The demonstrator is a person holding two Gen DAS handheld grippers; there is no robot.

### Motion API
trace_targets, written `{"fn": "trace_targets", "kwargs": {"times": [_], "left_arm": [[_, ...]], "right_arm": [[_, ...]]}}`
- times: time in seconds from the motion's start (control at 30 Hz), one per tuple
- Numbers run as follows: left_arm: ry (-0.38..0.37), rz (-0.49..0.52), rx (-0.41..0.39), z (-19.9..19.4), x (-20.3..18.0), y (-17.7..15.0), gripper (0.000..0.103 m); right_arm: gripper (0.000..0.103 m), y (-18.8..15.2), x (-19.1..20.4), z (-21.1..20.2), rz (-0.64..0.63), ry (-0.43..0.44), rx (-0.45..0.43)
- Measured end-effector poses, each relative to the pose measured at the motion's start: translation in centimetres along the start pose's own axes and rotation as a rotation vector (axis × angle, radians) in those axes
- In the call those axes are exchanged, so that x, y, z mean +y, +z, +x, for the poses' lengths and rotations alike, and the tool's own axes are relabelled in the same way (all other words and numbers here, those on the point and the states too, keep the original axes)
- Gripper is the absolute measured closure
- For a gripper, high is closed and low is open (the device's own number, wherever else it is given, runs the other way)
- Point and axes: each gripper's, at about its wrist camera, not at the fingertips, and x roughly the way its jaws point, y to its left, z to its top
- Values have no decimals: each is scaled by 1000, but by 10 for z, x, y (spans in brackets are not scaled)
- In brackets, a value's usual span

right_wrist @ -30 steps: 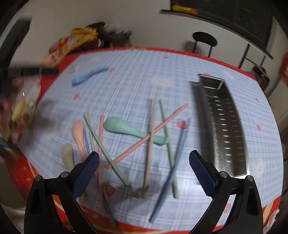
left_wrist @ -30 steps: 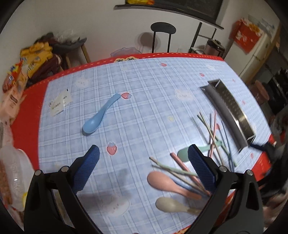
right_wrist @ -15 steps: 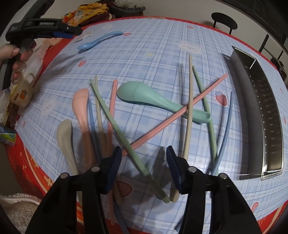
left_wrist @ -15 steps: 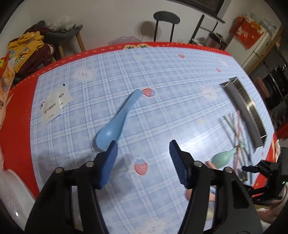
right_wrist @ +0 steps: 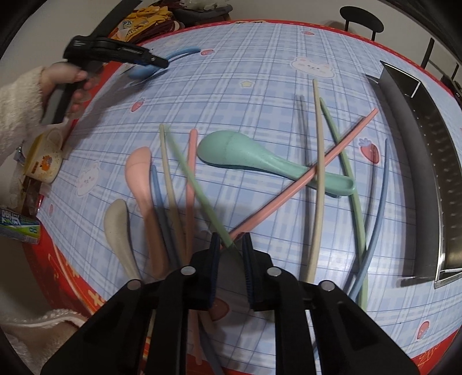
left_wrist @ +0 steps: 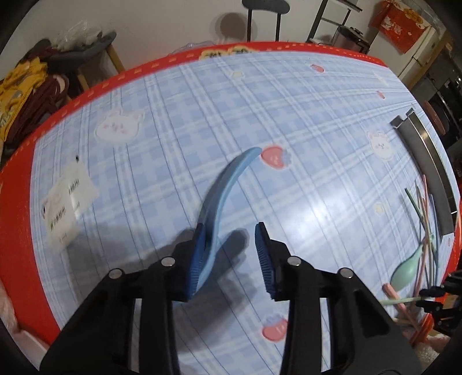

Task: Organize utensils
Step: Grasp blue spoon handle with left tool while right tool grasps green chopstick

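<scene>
**Non-task items in view**

Blue plaid tablecloth [left_wrist: 179, 121] with red border, bear and strawberry prints. 1 white paper label [left_wrist: 68, 199] at left of the left wrist frame. Black stool [left_wrist: 264, 5] top centre. Yellow and dark red clothing [left_wrist: 20, 95] upper left. Red box [left_wrist: 401, 20] upper right. Printed cup [right_wrist: 43, 158] at left edge of the right wrist frame.

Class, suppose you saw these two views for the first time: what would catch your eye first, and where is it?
First, the tangle of pastel chopsticks crossing the mint green spoon mid-table, with the right gripper closing its jaws around a green chopstick. Next, the blue spoon lying alone on the plaid tablecloth, its bowl against one finger of the left gripper. The steel tray lines the right edge.
</scene>
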Motion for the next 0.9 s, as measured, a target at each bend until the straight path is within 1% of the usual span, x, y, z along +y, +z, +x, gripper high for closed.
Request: {"fn": "trace_targets", "kwargs": {"times": [0.1, 0.13, 0.2, 0.3, 0.4, 0.43, 0.47, 0.5, 0.57, 0.7, 0.8, 0.9], "left_arm": [[8, 17, -2, 4, 0, 7, 66], [32, 34, 0, 6, -1, 10, 66], [53, 54, 15, 10, -2, 15, 66], [34, 64, 22, 14, -2, 19, 66], [33, 74, 21, 18, -1, 21, 66], [40, 81, 15, 19, -1, 22, 69], [54, 86, 12, 19, -1, 23, 76], [67, 84, 11, 19, 0, 23, 80], [56, 69, 15, 19, 3, 22, 91], [34, 78, 28, 16, -1, 12, 92], [26, 105, 48, 11, -12, -3, 92], [27, 130, 61, 4, -24, -21, 93]], "right_arm": [[93, 0, -2, 0, 21, 24, -1], [93, 0, -3, 0, 23, 26, -1], [93, 0, -4, 0, 27, 31, -2], [93, -2, -6, -1, 36, 39, -3], [93, -3, -9, -2, 47, 44, -6], [93, -4, -10, -2, 52, 46, -6], [93, -4, -11, -3, 58, 47, -8], [93, -5, -12, -3, 62, 47, -8], [93, -6, -13, -4, 70, 48, -8], [94, -9, -15, -5, 87, 60, -9], [96, -11, -17, -9, 104, 75, -22], [96, -10, -18, -11, 122, 98, -36]]}}
